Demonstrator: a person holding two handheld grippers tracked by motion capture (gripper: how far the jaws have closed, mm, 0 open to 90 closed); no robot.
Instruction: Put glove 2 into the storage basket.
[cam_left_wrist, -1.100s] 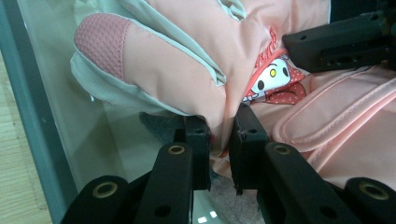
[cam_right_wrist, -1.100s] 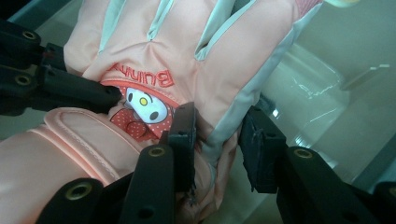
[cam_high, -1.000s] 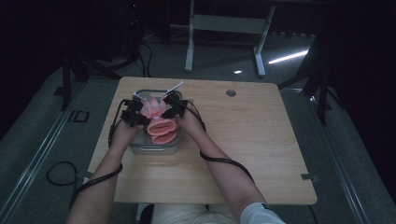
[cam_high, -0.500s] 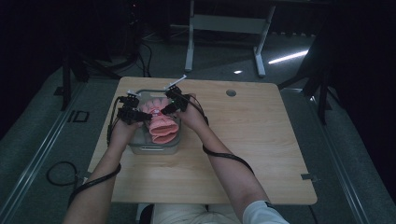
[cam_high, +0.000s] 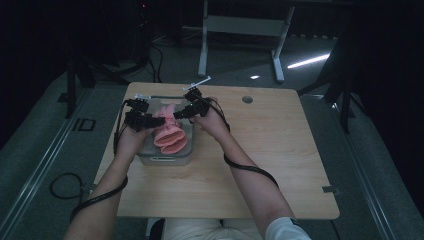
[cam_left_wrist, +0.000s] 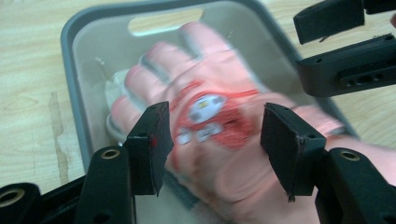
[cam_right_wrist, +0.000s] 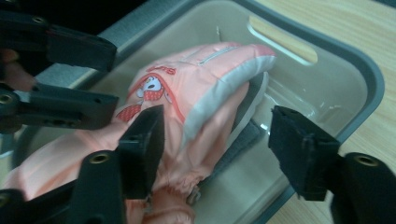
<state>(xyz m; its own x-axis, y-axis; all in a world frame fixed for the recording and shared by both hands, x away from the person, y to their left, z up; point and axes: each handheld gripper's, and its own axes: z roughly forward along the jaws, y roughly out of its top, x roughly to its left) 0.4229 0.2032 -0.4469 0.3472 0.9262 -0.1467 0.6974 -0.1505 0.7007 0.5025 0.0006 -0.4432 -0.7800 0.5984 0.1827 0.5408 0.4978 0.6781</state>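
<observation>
Lying below both grippers, pink gloves (cam_high: 169, 134) filled the grey bin (cam_high: 165, 159); left gripper (cam_left_wrist: 215, 135) and right gripper (cam_right_wrist: 217, 135) jaws, just opening, stood apart and gripped nothing.

Dim room, lit tabletop

Dark surroundings in the high view, glare streak on the floor (cam_high: 305, 61) behind the table (cam_high: 280, 150); brighter, even light in both gripper views, motion blur across the pink glove (cam_left_wrist: 210, 116), soft focus on near jaws.

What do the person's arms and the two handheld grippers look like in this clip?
Both the left gripper and the right gripper are black, each with two blocky flat-padded jaws and round screw holes in the arms. A black cable trails from each along a bare forearm. A white short sleeve shows.
</observation>
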